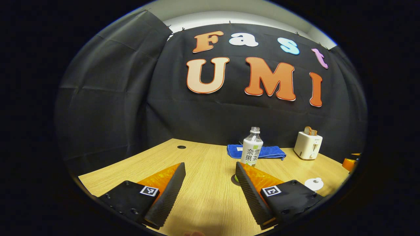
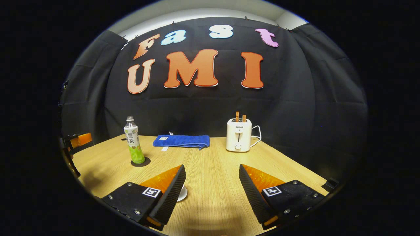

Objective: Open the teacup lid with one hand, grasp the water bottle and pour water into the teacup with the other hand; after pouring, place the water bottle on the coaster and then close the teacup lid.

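Both hand-held grippers, left [image 1: 210,190] and right [image 2: 211,191], released, empty; bottle [image 2: 134,140] on coaster [image 2: 141,162], towel [image 2: 181,141] behind.

A pale wooden table [image 2: 213,183] with a round cable hole [image 1: 181,147] at its far left corner carries everything here. Ahead and to the left of the right gripper [image 2: 210,186], the water bottle [image 2: 134,140] stands upright on a dark round coaster [image 2: 140,162]; a folded blue cloth [image 2: 181,141] lies beyond the gripper, and a white toaster [image 2: 239,135] sits ahead to its right. The white teacup lid [image 2: 182,193] lies just beside that gripper's left finger.
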The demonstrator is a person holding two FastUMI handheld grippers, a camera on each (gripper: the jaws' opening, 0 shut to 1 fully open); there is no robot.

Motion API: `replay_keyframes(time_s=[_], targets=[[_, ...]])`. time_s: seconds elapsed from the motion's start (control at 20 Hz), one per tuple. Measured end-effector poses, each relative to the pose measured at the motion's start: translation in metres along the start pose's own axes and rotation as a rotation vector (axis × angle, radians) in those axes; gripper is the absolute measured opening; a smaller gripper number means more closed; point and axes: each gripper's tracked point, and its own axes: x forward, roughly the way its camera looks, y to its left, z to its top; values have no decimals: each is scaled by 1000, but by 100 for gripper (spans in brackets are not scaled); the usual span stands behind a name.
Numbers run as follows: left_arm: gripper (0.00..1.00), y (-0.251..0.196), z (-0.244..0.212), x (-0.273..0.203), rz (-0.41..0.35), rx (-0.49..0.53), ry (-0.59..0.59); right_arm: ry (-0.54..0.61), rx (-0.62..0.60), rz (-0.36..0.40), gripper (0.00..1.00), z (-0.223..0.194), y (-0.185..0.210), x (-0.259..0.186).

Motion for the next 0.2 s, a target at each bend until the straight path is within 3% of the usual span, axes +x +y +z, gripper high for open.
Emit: replay_keyframes(time_s=[0.2], targets=[[98,4,-3,0,-2,6,-1,-4,5,1,97,2,1,2]])
